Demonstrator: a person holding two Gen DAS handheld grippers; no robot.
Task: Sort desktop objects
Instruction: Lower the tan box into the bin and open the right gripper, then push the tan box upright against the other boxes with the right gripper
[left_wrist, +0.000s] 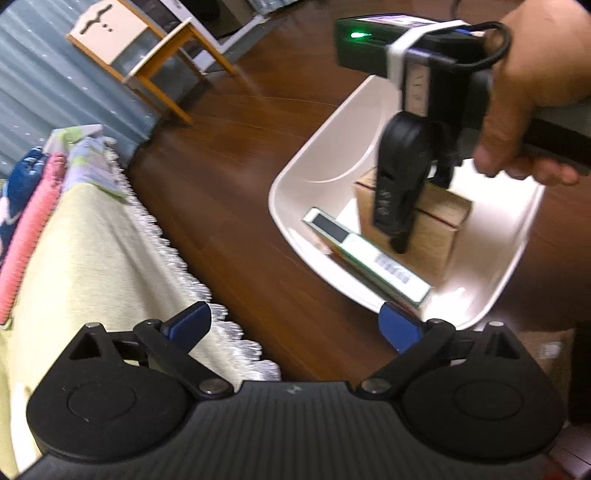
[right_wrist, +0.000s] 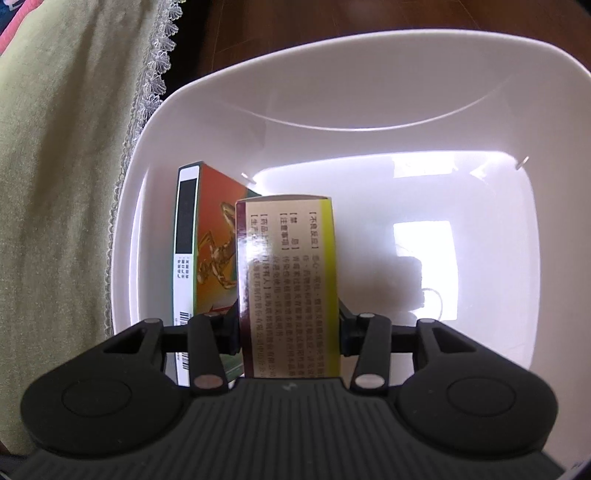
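- The left hand-held gripper (left_wrist: 295, 325) hung released, its blue pads (left_wrist: 190, 321) spread wide with nothing between them, over the brown wooden bench (left_wrist: 229, 206) just beside the white tub.
- One blue pad sat over the fringed edge of a pale green cloth (left_wrist: 92, 240); the other sat at the near rim of the white tub (left_wrist: 314, 162).
- The right hand-held gripper (right_wrist: 290, 328) was clenched on a printed box (right_wrist: 288, 280), its jaws pressing both long sides of it.
- That box stood on end inside the tub, maroon down one edge and yellow-green down the other, with dark text on its face.
- In the left wrist view the same box showed as a tan carton (left_wrist: 439, 229) low in the tub, with the black fingers (left_wrist: 399, 192) of the right gripper reaching down onto it.
- A green and orange box (right_wrist: 207, 251) lay in the tub right beside the held box, on the side nearer the cloth, its white edge carrying a barcode; whether the two touched could not be told.
- The rest of the tub floor (right_wrist: 461, 206) shone with glare.
- A hand (left_wrist: 532, 92) held the right gripper's body above the tub, a green light (left_wrist: 356, 35) glowing on it.
- Beyond the tub, a small wooden stool (left_wrist: 144, 48) stood by a blue-grey ribbed wall.
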